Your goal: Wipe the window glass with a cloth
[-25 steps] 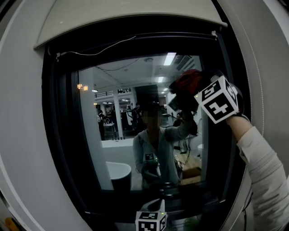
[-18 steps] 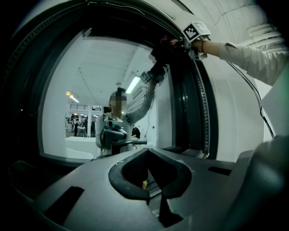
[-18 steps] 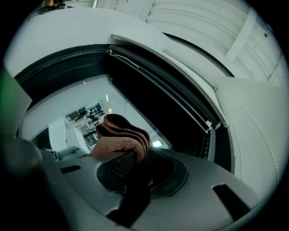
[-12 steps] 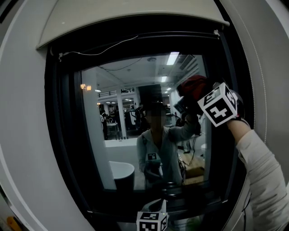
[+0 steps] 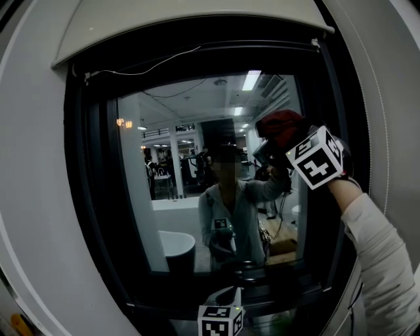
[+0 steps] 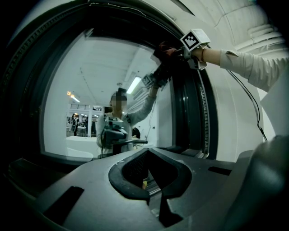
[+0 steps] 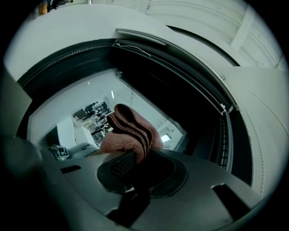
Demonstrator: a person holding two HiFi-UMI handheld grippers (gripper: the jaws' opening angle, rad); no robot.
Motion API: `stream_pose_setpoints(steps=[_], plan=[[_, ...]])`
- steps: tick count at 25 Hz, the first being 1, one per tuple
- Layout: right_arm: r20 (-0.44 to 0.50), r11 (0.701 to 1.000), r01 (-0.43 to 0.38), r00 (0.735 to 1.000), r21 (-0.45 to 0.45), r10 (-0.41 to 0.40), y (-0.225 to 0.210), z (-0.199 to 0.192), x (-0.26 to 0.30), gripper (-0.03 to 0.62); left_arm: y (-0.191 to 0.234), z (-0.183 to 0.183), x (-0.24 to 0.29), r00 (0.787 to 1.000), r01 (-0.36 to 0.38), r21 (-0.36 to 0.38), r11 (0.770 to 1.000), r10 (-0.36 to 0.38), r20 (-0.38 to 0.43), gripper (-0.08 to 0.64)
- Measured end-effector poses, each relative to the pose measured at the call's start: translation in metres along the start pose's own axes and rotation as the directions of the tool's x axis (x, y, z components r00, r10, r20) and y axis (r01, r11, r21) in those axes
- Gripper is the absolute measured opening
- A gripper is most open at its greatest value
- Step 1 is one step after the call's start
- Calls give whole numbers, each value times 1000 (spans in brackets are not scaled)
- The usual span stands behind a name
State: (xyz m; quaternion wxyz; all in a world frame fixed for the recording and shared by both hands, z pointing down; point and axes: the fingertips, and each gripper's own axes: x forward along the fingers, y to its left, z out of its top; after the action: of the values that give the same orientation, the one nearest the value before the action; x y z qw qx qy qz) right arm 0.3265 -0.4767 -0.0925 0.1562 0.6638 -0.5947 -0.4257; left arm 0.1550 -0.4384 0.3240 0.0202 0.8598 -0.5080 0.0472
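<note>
A folded red-brown cloth (image 5: pixel 281 125) is pressed against the upper right part of the window glass (image 5: pixel 190 197). My right gripper (image 5: pixel 274 143) is shut on it, and its marker cube (image 5: pixel 318 157) faces the camera. In the right gripper view the cloth (image 7: pixel 131 131) bulges out above the closed jaws of the right gripper (image 7: pixel 135 159), against the glass (image 7: pixel 76 113). My left gripper (image 5: pixel 223 308) hangs low at the window's bottom edge. In its own view the left gripper (image 6: pixel 151 182) is shut and holds nothing. The cloth (image 6: pixel 165 48) shows high up there.
A black frame (image 5: pixel 88 197) rings the glass, with white wall around it. Above it sit a white blind casing (image 5: pixel 190 20) and a thin cord (image 5: pixel 144 65). The glass mirrors a lit room and the person. A sleeve (image 5: pixel 380 256) reaches in from the lower right.
The right gripper and cloth have drifted slightly right and down near the glass's right edge. The head view has shifted a little. The left gripper has stayed low.
</note>
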Motion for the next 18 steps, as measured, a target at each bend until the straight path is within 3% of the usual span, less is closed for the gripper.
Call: stream_pose_setpoints(steps=[5, 10, 18], plan=[[3, 1000, -28, 1000, 11, 28, 18, -12, -8, 51, -1, -2, -2, 1000, 3, -3, 1000, -3, 0, 3], [12, 996, -47, 999, -72, 48, 44, -23, -23, 51, -5, -8, -1, 1000, 8, -2, 1000, -8, -7, 3], [-24, 989, -110, 994, -97, 109, 91, -58, -42, 51, -11, -11, -1, 1000, 22, -3, 1000, -22, -8, 3]])
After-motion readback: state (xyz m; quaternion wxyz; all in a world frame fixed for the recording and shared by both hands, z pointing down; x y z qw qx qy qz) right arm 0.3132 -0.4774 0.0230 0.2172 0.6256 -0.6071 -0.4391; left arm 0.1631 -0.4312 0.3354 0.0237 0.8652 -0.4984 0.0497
